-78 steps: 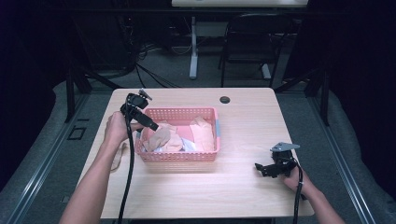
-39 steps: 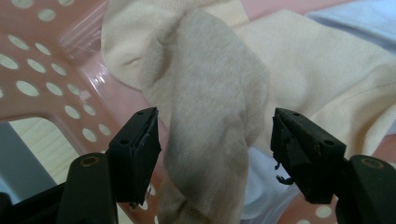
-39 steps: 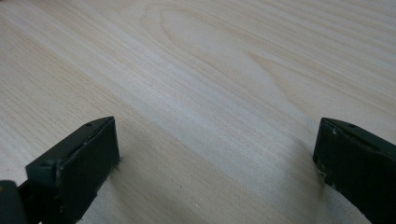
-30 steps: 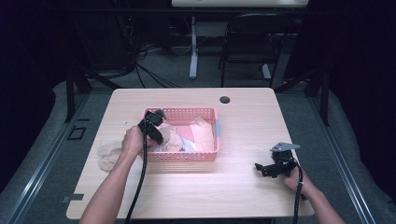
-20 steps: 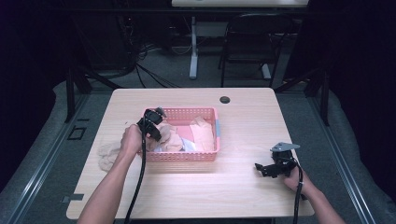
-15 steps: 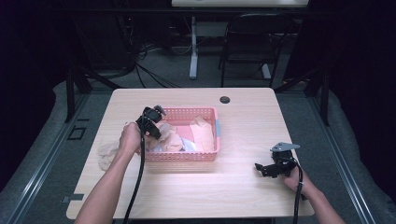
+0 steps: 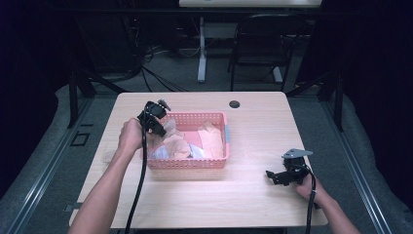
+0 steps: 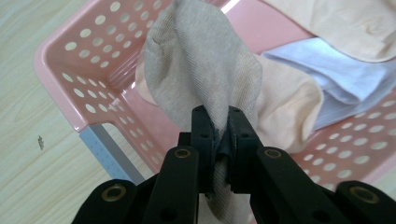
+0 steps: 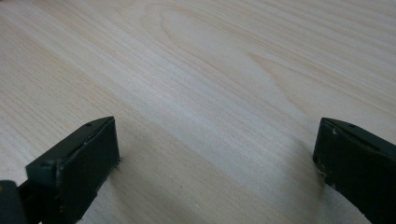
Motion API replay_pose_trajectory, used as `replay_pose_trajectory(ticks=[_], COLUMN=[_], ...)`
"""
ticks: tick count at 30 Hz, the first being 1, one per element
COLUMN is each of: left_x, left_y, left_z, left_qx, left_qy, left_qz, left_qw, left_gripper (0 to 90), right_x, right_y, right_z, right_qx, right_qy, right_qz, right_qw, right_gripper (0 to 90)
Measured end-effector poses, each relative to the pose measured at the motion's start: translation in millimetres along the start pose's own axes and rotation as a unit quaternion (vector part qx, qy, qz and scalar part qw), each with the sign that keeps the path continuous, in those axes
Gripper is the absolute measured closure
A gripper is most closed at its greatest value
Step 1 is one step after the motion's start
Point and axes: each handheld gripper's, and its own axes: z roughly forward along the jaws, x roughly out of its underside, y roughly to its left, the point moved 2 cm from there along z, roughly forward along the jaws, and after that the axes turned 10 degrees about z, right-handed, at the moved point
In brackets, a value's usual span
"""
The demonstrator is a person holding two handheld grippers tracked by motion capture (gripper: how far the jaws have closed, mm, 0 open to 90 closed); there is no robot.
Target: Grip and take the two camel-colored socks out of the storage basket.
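A pink perforated basket [image 7: 218, 163] sits mid-table with several folded cloths in it: peach, pale orange and white-blue [image 8: 345, 84]. My left gripper [image 7: 157, 127] hovers over the basket's left end, shut on a beige sock [image 8: 201, 70] that hangs from its jaws above the basket's corner [image 8: 70, 88]. The same sock [image 7: 168, 127] shows beside the gripper in the high view. My right gripper [image 7: 273, 176] rests low near the table's front right, open, with only bare wood [image 9: 215, 93] between its jaws.
A small black round grommet [image 7: 234, 104] sits near the table's far edge. A pale cloth [image 7: 108, 157] lies on the table by the left forearm. Dark floor, cables and a chair stand beyond the table.
The left gripper went to the table's left side, then came back up over the basket's left end with the beige sock. The right gripper stayed put.
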Motion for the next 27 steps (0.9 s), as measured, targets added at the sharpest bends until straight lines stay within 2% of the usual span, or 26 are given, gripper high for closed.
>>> replay_pose_trajectory(ticks=[6, 14, 21, 27], left_x=[-5.3, -4.2, 11.5, 38.5], left_y=[0.1, 5.1, 13.2, 22.9], left_z=[-17.8, -48.1, -82.4, -107.3], left_qx=[-0.009, -0.018, -0.033, -0.042], left_qy=[-0.009, -0.026, -0.05, -0.057], left_qz=[0.01, 0.006, -0.003, -0.02], left_qw=[0.9999, 0.9995, 0.9982, 0.9973], left_gripper=[83.4, 83.3, 83.3, 83.1], right_x=[0.5, 0.7, 0.7, 0.6], right_y=[0.5, 0.9, 1.0, 1.0], right_z=[0.2, 0.4, 0.3, 0.3], right_qx=[-0.001, -0.001, -0.001, -0.001], right_qy=[-0.004, -0.006, -0.005, -0.005], right_qz=[0.002, 0.003, 0.003, 0.003], right_qw=[1.0, 1.0, 1.0, 1.0], right_gripper=[0.0, 0.0, 0.0, 0.0])
